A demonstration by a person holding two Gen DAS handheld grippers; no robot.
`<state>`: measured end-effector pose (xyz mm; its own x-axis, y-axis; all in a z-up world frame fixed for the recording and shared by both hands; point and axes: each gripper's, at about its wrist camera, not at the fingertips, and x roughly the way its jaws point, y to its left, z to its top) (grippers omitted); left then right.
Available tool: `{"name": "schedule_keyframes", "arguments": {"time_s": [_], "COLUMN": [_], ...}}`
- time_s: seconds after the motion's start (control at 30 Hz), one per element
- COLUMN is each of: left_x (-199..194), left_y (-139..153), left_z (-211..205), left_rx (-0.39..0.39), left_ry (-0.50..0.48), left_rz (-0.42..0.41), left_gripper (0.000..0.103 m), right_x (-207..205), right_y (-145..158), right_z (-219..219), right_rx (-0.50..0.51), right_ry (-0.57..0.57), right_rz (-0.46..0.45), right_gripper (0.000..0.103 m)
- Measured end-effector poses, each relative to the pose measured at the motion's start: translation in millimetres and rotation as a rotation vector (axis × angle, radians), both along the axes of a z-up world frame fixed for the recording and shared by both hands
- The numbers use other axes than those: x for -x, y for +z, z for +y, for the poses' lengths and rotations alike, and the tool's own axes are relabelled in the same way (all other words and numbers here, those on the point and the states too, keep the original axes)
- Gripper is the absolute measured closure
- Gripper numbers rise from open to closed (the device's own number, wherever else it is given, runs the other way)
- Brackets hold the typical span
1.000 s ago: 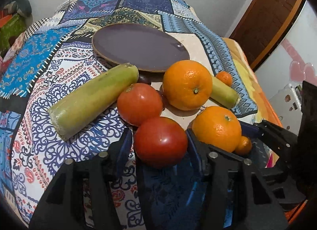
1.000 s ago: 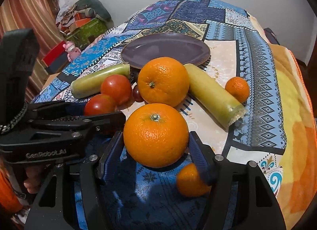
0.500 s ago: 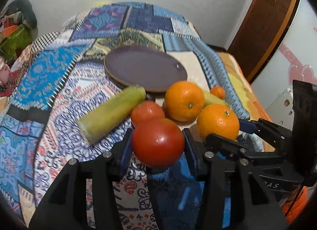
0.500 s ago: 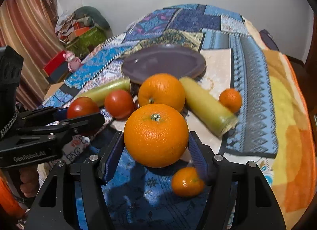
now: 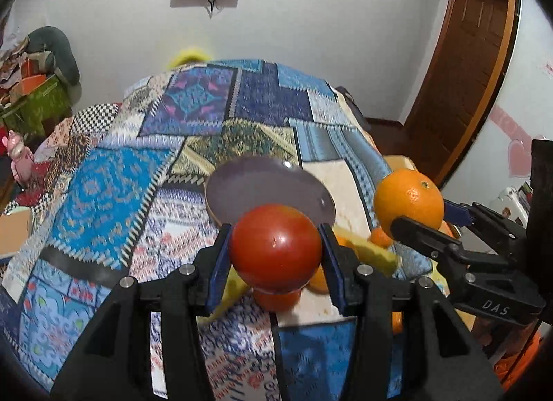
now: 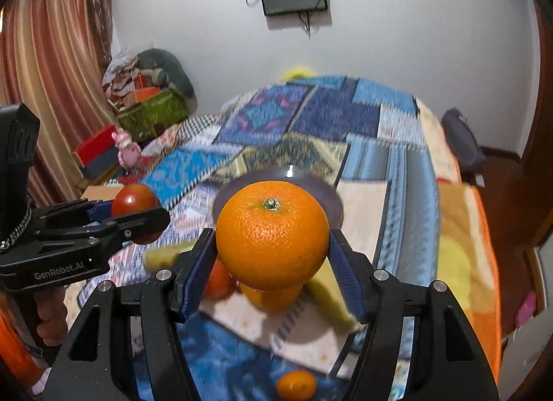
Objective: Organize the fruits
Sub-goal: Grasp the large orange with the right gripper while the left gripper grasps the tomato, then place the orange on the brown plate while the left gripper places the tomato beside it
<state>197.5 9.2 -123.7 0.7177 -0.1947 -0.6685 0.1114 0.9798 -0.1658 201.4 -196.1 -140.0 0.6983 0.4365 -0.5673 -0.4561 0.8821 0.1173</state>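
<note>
We see the left gripper (image 5: 275,251) closed partway on a red tomato (image 5: 275,246): both blue pads press its flanks and the fruit sits clear of the patchwork cloth (image 5: 103,193) below. The right gripper (image 6: 273,254) stands a little wider, its pads clamped on a large orange (image 6: 272,235) with the stem end facing up toward the camera; that orange also hangs free above the cloth.

In the left wrist view the right gripper (image 5: 409,207) shows off to the right of the left fingers, level with them, carrying the orange (image 5: 409,201). In the right wrist view the left gripper (image 6: 136,212) shows to the left with the tomato (image 6: 134,199).

Beyond both pairs of fingertips lies the purple plate (image 5: 249,181), with nothing visible on the part we can see; the held fruit covers its near edge. Beneath and just behind the left fingers we make out a second tomato (image 5: 276,300), yellow-green cylinders (image 5: 368,251), and bits of another orange, all blurred. Under the right fingers sit another orange (image 6: 271,299), a tomato (image 6: 217,280) and the cylinders (image 6: 328,292); a small mandarin (image 6: 296,385) lies nearest, between the finger bases.
</note>
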Motion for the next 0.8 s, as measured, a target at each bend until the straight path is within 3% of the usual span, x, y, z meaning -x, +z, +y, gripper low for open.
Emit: {"name": "schedule_keyframes", "arguments": {"time_s": [0.47,0.8], "left_x": [-61.1,-112.7], "left_y": [27.2,12.0], "left_z": [13.3,16.7], "left_rx": [-0.040,-0.062], "left_ry": [0.034,0.032], "left_rz": [-0.089,-0.042], "left_gripper": [0.055,0.055], "right_x": [-51.8,-98.2], "right_y": [25.2,5.8], "right_z": [19.1,32.7], "right_rx": [0.036,0.073], "right_ry": [-0.020,-0.018], "right_rz": [-0.108,-0.061], "right_gripper": [0.041,0.041]}}
